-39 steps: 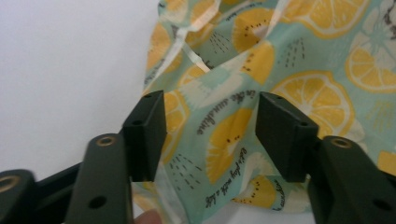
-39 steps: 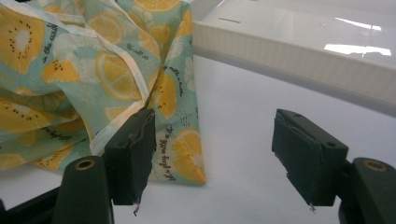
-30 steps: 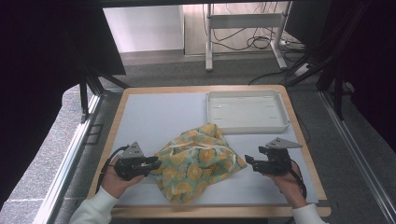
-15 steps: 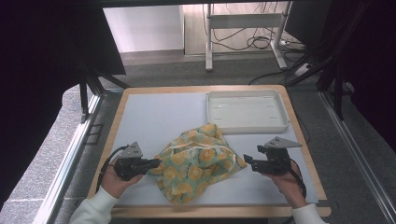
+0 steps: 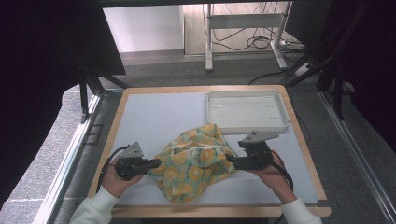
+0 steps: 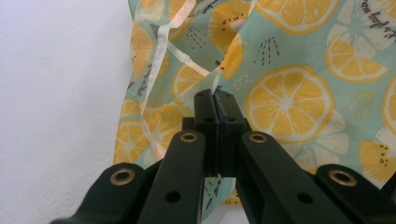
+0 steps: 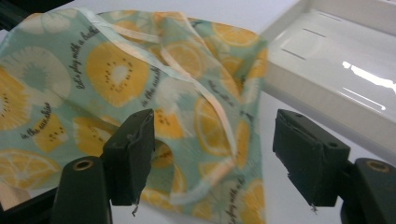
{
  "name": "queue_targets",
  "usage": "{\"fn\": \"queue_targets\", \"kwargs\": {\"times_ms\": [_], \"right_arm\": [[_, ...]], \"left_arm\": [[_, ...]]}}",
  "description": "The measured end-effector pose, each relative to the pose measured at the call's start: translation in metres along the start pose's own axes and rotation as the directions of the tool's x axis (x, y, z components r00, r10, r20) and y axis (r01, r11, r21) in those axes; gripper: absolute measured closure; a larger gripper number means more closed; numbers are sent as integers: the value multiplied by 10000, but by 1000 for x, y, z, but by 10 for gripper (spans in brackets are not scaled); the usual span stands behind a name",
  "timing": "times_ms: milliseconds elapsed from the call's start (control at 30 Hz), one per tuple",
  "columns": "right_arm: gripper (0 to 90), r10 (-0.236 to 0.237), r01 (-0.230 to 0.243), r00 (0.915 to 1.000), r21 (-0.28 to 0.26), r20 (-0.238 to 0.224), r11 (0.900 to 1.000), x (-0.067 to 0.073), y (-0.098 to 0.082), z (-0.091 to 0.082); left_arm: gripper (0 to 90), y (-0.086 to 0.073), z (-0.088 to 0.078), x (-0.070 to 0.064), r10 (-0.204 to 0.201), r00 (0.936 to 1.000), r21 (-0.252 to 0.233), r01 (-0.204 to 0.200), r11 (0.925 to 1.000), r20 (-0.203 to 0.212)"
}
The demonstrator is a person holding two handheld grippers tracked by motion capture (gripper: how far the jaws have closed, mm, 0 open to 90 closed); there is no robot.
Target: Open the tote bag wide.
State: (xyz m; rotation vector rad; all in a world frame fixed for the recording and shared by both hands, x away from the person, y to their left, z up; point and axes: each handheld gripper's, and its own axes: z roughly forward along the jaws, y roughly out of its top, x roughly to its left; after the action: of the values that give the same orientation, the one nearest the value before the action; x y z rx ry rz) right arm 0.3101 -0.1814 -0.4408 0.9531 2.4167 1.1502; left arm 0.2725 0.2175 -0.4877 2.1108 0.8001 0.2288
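Pinching the cloth's (image 5: pixel 194 165) 9 o'clock hem, the left gripper (image 6: pixel 216 100) is clenching thin, limp fabric. The right gripper (image 7: pixel 212 158) is hanging released at 3 o'clock; that hem looks the best hold.

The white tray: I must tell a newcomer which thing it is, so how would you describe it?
Start at the table, a wooden-edged top under a pale mat. In its far right corner lies the white tray, shallow and rectangular, with nothing in it. Unlike its neighbour nearer the person, the crumpled cloth printed with orange citrus slices, it is plain, rigid and glossy.
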Motion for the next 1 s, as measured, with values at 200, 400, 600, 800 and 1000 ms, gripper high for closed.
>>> {"fn": "queue_targets", "kwargs": {"times_ms": [200,400,600,800,1000], "right_arm": [[293,-532,538,9980,156,-334,9984,12,14,18],[292,-981,1004,9939,460,-495,9939,23,22,35],[292,-1030,1085,9924,825,-675,9907,24,22,49],[445,-1181,1266,9897,1096,-810,9859,23,19,57],[647,-1296,1347,9900,1006,-556,9858,24,15,56]], "left_arm": [[900,0,0,0,-24,10000,-16,24,10000,-12],[900,-1,-1,1,-57,10000,-37,57,10000,-19],[899,-1,0,1,-41,10000,-38,41,10000,-27],[898,-1,0,2,-63,10000,-34,63,10000,-32],[898,-1,-1,2,-76,10000,-51,76,10000,-56]]}}
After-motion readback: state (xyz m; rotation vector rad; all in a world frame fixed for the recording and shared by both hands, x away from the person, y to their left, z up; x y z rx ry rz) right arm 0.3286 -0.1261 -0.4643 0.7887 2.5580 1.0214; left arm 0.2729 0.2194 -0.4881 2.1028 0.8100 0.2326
